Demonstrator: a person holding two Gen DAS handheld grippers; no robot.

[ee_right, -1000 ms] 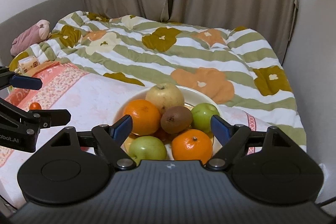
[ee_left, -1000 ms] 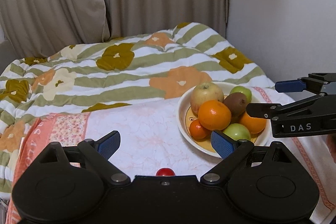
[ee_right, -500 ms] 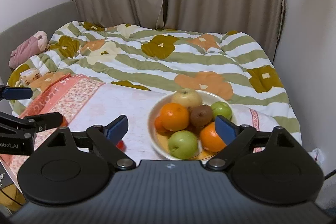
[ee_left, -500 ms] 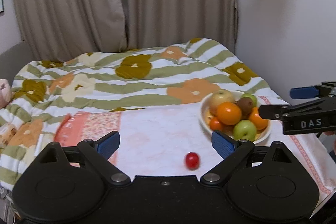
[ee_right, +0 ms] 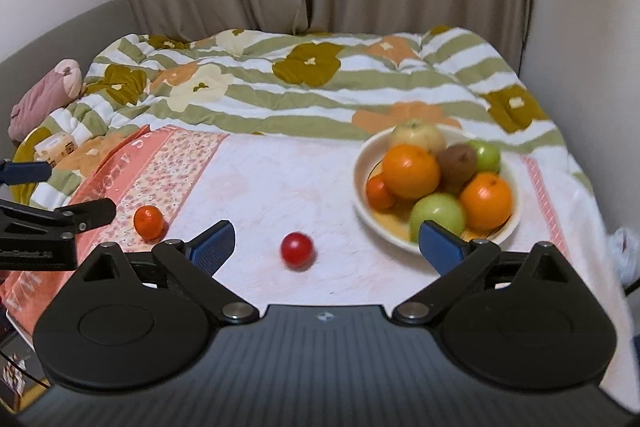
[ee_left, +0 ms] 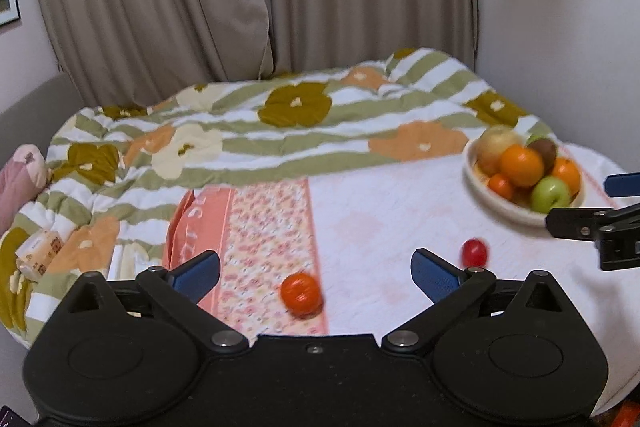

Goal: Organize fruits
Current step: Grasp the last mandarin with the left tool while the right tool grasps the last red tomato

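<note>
Both grippers have pulled back from the bowl (ee_right: pixel 436 227); left gripper (ee_left: pixel 316 269) opening, right gripper (ee_right: pixel 326 245) wide, both empty; 2 loose fruits now visible.

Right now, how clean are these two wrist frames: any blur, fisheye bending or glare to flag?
Left wrist view: motion smear on the small orange, the red fruit and the bowl; the wall edge bows with the fisheye, corners vignetted. Right wrist view: milder smear on the red fruit and the bowl rim; the curtains stay fairly sharp. Soft, dim indoor light in both, no glare.
</note>
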